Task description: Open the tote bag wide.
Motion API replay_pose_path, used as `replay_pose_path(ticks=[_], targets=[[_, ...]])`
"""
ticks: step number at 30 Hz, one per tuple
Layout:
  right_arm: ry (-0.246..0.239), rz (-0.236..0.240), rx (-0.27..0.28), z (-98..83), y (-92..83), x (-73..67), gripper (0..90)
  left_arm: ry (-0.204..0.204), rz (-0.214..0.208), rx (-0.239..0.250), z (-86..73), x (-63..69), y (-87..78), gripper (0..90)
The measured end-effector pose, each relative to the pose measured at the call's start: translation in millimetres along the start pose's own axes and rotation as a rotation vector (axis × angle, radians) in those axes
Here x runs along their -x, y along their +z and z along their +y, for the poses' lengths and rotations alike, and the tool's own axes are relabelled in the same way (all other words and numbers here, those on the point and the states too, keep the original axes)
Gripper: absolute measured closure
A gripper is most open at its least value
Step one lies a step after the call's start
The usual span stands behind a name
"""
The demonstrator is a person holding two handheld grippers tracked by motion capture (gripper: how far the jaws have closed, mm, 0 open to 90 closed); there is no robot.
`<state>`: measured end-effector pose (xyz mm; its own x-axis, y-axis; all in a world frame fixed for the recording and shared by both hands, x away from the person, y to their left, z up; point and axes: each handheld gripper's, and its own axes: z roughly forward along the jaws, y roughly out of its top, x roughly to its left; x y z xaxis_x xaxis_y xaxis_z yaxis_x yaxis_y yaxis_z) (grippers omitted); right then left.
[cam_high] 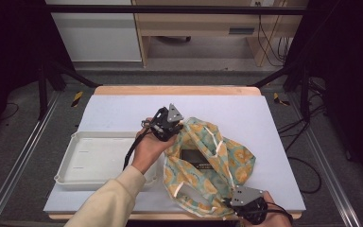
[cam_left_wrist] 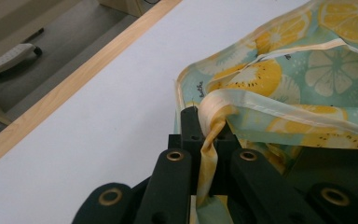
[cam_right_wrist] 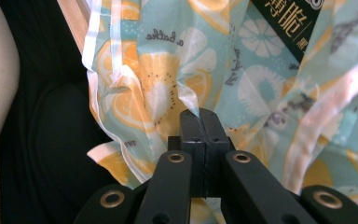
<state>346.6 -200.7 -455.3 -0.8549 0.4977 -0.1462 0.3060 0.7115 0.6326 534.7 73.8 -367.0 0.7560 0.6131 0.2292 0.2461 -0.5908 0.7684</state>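
Both grippers, left gripper and right gripper, pinch a thin, crinkly, lemon-printed plastic bag on the smooth white table.

Left gripper: black blocky body, grey three-cornered plate on top, black cable trailing from it. Right gripper: same black body, grey plate, black cable. Up close, each has two matte black jaws on black link arms with brass-coloured ringed pivot holes and small screw holes near the tips. Cream long sleeve on left forearm.
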Motion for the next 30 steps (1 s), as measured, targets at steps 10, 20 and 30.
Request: replay_pose_path(ticks=[10,20,30], targets=[[0.036,-0.005,0.046,1.3,-5.4,3.2,81.9,-0.021,-0.038,-0.001,-0.3,-0.8,-1.8,88.5],[0.05,-0.084,0.147,27.4,-32.9,11.1,54.9,0.006,-0.057,0.011,2.9,8.9,-9.0,88.5],[0.158,-0.281,0.163,45.4,-47.2,48.0,35.5,0.006,-0.072,0.021,6.0,11.5,-14.1,88.6]])
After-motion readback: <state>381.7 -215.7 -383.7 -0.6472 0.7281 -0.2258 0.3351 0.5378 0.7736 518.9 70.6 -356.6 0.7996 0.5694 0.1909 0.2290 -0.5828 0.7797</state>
